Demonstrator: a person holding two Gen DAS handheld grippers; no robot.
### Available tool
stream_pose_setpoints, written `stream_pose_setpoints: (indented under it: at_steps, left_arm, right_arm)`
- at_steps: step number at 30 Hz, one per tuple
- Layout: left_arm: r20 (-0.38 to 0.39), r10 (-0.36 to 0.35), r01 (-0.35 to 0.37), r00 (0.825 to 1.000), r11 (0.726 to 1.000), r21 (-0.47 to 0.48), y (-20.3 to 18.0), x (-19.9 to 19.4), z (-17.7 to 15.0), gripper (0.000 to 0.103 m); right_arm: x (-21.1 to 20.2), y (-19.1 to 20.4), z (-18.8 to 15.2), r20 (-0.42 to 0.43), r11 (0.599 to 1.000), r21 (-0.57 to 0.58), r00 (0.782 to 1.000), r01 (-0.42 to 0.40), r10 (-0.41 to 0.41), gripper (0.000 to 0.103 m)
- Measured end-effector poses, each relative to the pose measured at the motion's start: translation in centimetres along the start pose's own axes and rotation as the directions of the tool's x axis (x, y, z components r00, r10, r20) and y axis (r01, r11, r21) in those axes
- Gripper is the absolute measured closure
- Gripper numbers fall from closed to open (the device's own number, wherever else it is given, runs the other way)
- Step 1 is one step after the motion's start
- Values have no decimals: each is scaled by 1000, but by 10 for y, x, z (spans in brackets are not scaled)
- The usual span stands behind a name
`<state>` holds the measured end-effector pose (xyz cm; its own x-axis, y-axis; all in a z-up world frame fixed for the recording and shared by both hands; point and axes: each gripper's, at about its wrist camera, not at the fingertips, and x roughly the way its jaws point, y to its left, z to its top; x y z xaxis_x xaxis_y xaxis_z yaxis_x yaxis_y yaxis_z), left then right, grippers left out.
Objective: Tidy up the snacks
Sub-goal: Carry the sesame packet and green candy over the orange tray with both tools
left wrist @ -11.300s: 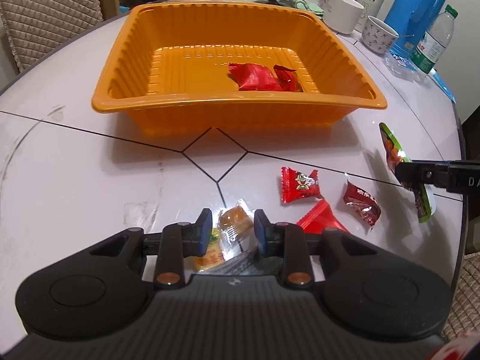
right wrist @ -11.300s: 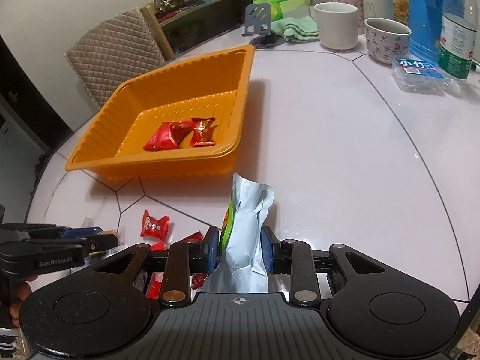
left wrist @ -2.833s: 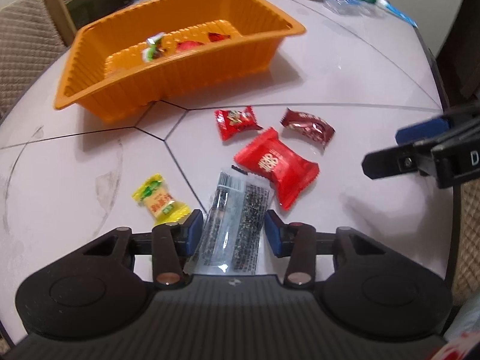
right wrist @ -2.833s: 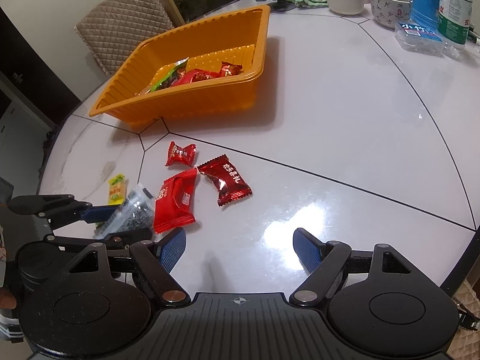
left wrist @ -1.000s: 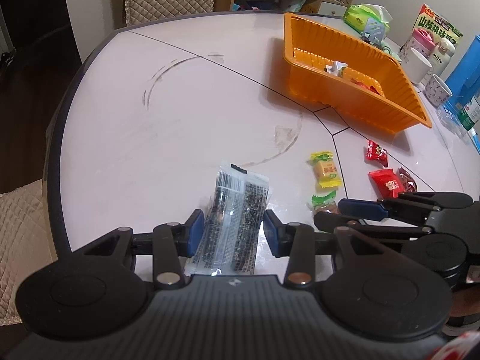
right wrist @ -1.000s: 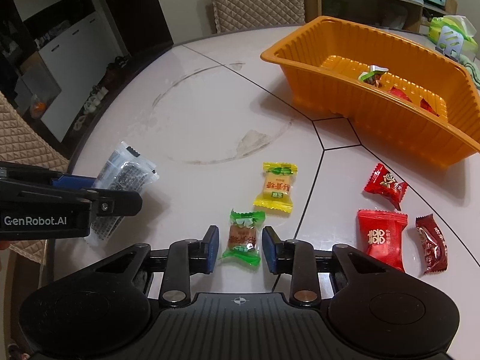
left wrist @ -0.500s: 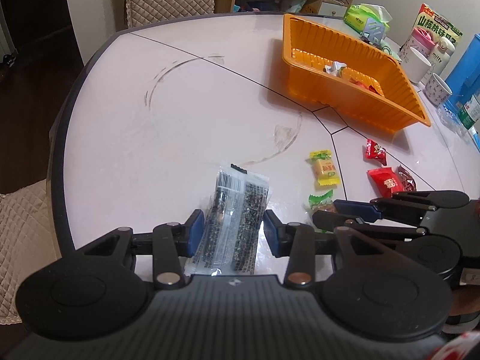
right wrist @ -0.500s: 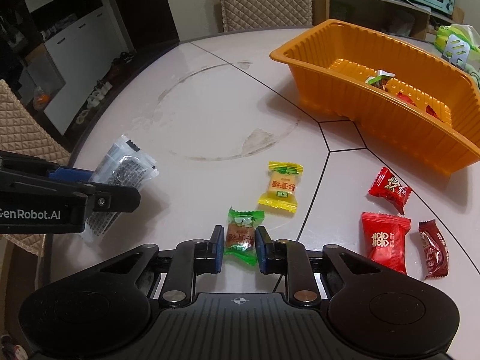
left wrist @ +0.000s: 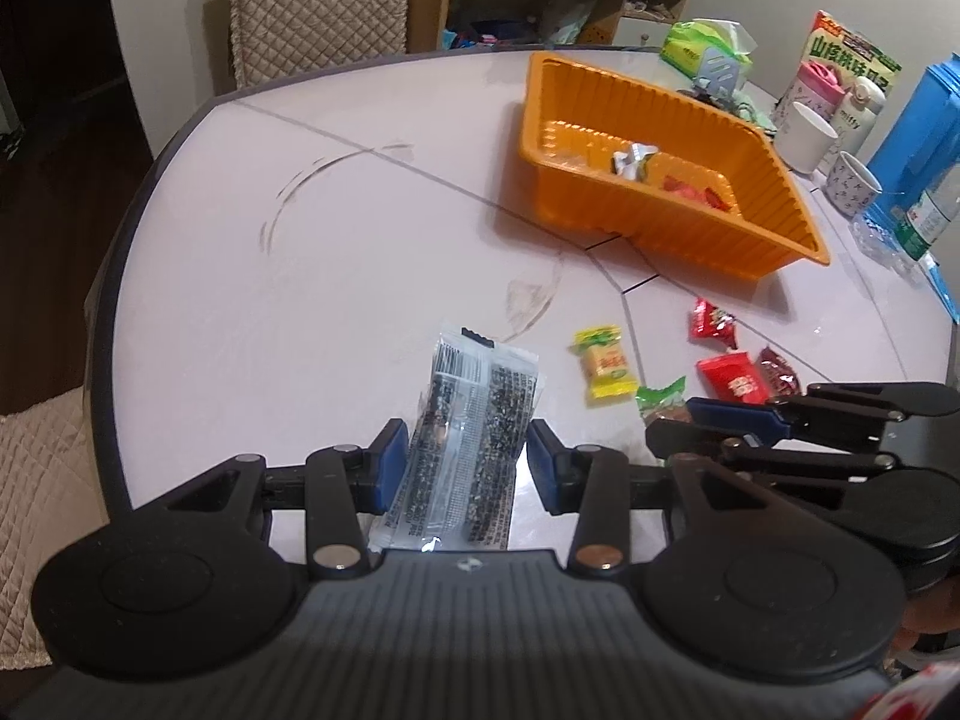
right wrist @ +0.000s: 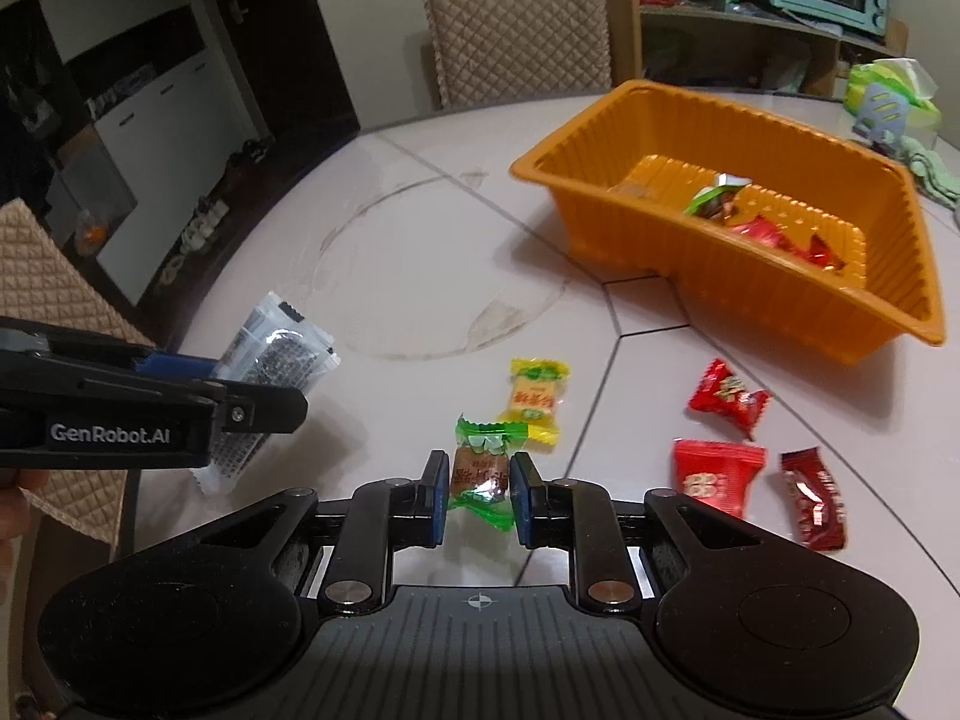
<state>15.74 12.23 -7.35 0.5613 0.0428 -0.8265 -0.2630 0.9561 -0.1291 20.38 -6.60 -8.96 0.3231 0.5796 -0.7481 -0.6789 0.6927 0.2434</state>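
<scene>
My left gripper is shut on a clear black-speckled packet and holds it above the table's left side; the packet also shows in the right wrist view. My right gripper is shut on a green-ended brown candy, just above the table. The orange tray at the far right holds a few wrapped snacks. On the table lie a yellow candy, two red candies and a dark red one.
Mugs, a blue jug, a water bottle, a tissue pack and a snack box stand beyond the tray. A quilted chair stands behind the table. The table's edge runs close on the left.
My right gripper has closed on the green-ended candy and lifted it slightly off the table. My left gripper still holds the speckled packet, nearly unmoved.
</scene>
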Motion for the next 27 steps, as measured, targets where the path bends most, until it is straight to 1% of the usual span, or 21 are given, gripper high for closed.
stream_pose_setpoints:
  at_steps: [6, 13, 17, 22, 27]
  left_arm:
    - [17, -36, 35, 999, 999, 30, -21, 1, 13, 64]
    - [46, -69, 65, 997, 994, 86, -49, 8, 41, 64]
    - [73, -85, 76, 994, 990, 118, -65, 15, 69, 64]
    - [105, -77, 59, 992, 985, 161, -88, 29, 105, 64]
    - [123, -69, 45, 990, 981, 191, -105, 50, 139, 64]
  right_arm:
    - [-28, -24, 7, 53, 998, 50, 998, 22, -24, 81]
    - [-58, -65, 26, 119, 992, 111, 990, 64, -77, 81]
    - [-68, -94, 43, 154, 986, 146, 983, 76, -99, 81]
    - [-70, -128, 67, 189, 980, 178, 975, 87, -121, 81]
    - [-67, -154, 90, 210, 978, 184, 968, 98, -137, 81]
